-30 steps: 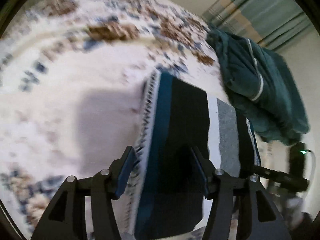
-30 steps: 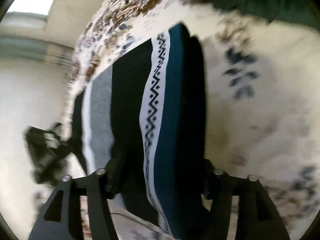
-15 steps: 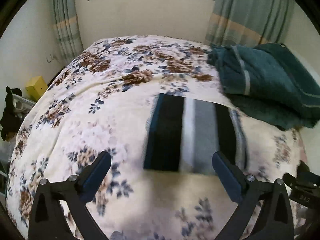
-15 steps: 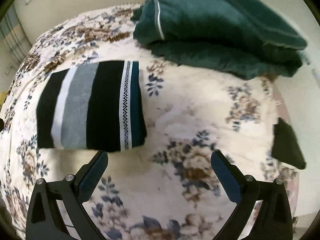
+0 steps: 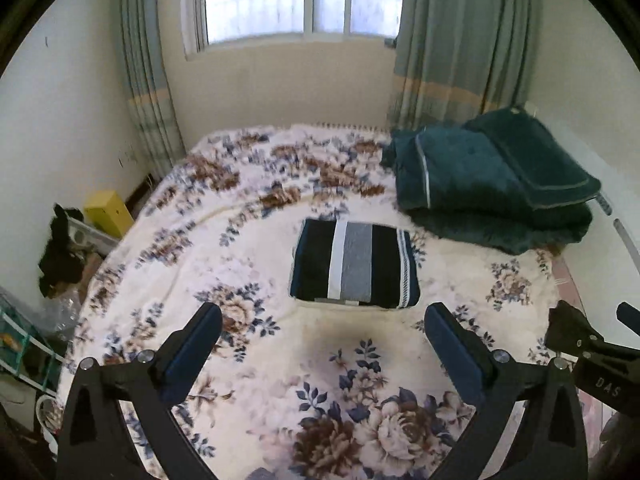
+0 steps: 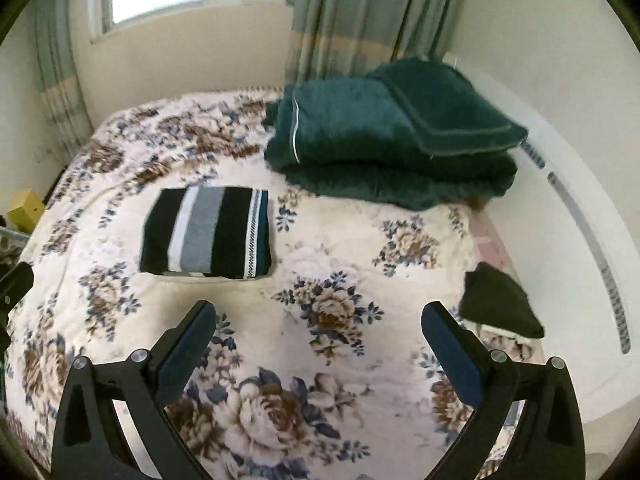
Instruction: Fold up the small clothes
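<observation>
**Striped cloth lies folded on the bed**

Striped cloth (image 5: 355, 267), folded into a neat block, sits near the middle of the flowery bed (image 5: 248, 248). A big green blanket (image 5: 492, 184) is piled just beyond it by the curtain. A small dark cloth (image 6: 500, 300) lies at the bed's right edge. The left gripper (image 5: 322, 326) and the right gripper (image 6: 318, 324) both hang above the bed, well apart from the cloth. Their jaws have just been opening and stand wide apart with nothing between them.

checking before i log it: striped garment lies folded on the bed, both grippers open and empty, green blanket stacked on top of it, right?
Not quite. The green blanket lies beside the striped garment, not on it, as the right wrist view shows. The rest holds: left gripper and right gripper open, empty.
</observation>
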Available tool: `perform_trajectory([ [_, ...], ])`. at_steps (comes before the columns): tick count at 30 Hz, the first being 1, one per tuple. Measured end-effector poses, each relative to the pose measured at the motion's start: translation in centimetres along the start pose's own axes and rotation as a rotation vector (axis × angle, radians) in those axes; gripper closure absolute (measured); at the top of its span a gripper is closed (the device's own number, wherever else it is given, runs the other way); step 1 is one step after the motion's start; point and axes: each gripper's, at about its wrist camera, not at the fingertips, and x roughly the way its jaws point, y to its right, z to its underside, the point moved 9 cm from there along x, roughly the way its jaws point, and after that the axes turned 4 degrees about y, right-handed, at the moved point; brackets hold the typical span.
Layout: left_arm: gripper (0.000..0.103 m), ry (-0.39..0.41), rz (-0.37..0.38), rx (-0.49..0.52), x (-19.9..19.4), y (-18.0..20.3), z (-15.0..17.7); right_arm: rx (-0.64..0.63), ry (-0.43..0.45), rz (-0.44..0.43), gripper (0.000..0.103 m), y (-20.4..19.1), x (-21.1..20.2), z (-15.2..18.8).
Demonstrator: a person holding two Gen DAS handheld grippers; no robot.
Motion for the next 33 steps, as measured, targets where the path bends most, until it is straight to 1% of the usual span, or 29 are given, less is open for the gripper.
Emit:
perform_trajectory([
  [2,0.000,0.032,-0.004,0.007,-3.2,0.4,-0.4,0.010,0.031,-0.020,0.000,0.8,-4.2,0.1],
  [3,0.000,0.045,-0.012,0.009,-4.6,0.5,-0.5,0.011,0.044,-0.022,0.000,1.1,-5.6,0.1],
  [4,0.000,0.059,-0.010,0.006,-6.4,0.8,-0.6,0.012,0.071,-0.025,0.000,1.6,-7.9,0.1],
  [6,0.000,0.080,-0.010,0.001,-8.9,1.2,-0.7,0.017,0.098,-0.033,0.000,2.3,-11.1,0.2],
  [11,0.000,0.125,-0.003,-0.005,-14.5,2.2,-0.7,0.030,0.180,-0.058,0.000,4.3,-18.9,0.3],
  [13,0.000,0.142,0.002,-0.008,-16.1,2.6,-0.7,0.030,0.214,-0.065,0.000,5.1,-21.9,0.5],
  [15,0.000,0.163,0.001,-0.003,-17.7,2.9,-0.9,0.032,0.233,-0.078,0.000,5.7,-23.9,0.7],
  [20,0.000,0.205,-0.010,0.006,-20.7,3.5,-0.9,0.029,0.280,-0.085,0.000,7.2,-27.7,1.1],
  [24,0.000,0.210,-0.007,0.003,-21.7,3.9,-0.6,0.029,0.306,-0.086,0.000,8.0,-30.0,1.3],
  [28,0.000,0.169,-0.028,-0.015,-21.7,3.8,-0.4,0.029,0.285,-0.109,0.000,8.4,-30.6,1.4],
  [30,0.000,0.140,-0.054,-0.019,-21.8,3.8,-0.4,0.028,0.273,-0.125,0.000,8.6,-30.8,1.3],
  [32,0.000,0.135,-0.076,-0.020,-22.3,3.7,-0.6,0.020,0.281,-0.118,0.000,8.9,-31.1,0.8],
  [33,0.000,0.140,-0.075,-0.023,-22.5,3.7,-0.6,0.019,0.280,-0.125,0.000,8.9,-31.4,0.6],
])
